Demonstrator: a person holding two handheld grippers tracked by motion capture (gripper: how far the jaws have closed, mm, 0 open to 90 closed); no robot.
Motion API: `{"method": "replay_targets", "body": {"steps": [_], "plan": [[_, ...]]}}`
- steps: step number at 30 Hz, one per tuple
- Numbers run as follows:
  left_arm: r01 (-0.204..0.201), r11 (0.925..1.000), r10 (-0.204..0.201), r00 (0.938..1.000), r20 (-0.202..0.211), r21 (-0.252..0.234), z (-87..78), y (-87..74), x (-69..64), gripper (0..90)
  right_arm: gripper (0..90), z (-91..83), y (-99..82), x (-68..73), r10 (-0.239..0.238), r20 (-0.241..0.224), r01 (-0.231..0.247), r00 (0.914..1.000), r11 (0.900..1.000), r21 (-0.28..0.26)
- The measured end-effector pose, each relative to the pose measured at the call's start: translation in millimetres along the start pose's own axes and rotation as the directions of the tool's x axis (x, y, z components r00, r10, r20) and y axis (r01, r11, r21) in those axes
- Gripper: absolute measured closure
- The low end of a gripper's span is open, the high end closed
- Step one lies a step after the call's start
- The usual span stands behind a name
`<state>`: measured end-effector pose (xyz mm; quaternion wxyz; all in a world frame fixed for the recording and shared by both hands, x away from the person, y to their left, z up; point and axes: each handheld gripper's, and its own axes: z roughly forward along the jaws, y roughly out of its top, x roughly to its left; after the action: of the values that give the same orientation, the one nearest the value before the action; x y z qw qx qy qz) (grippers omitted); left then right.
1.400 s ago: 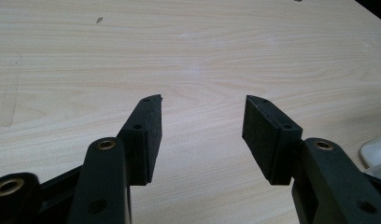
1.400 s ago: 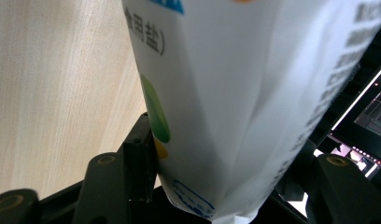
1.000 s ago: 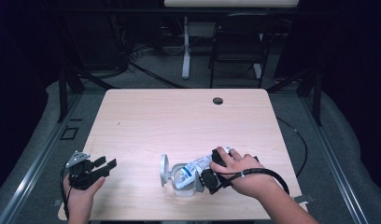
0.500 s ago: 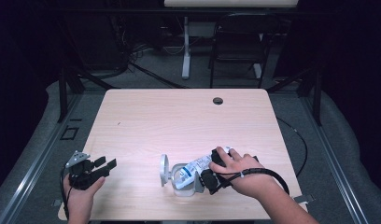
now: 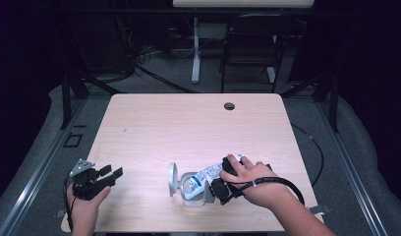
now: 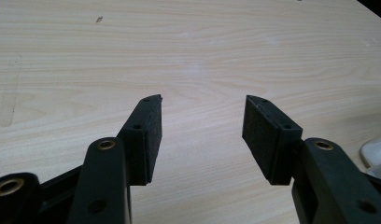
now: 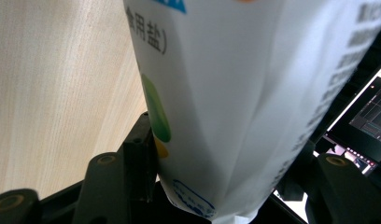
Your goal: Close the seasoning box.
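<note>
A white printed salt bag [image 5: 212, 174] lies tilted low over the table, and its lower end reaches into a small grey container [image 5: 194, 194] whose round lid [image 5: 172, 179] stands up at the left. My right gripper [image 5: 217, 189] is shut on the bag from the right, under the person's hand. In the right gripper view the bag [image 7: 235, 93] spans the gap between the jaws of that gripper [image 7: 226, 158], with a pad against its side. My left gripper [image 5: 109, 174] rests near the table's front left corner. Its jaws [image 6: 202, 116] stand open with only bare wood between them.
The light wooden table [image 5: 188, 128] has a round cable hole [image 5: 229, 106] near its far edge. A chair and table legs stand on the dark floor beyond. A cable [image 5: 282, 183] loops from the right gripper toward the right edge.
</note>
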<state>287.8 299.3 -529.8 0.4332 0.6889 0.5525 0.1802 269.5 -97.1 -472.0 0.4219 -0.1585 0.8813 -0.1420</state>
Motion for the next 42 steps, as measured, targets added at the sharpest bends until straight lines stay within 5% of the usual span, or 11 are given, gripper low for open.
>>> {"method": "replay_targets", "body": {"steps": [42], "plan": [[0.0,0.9999,0.0,1.0,0.002,0.011,-0.3,-0.1,0.9,48.0,43.8,-0.4,0.9,-2.2,-0.021,0.001,0.021,0.9998,0.9998,0.0]]}}
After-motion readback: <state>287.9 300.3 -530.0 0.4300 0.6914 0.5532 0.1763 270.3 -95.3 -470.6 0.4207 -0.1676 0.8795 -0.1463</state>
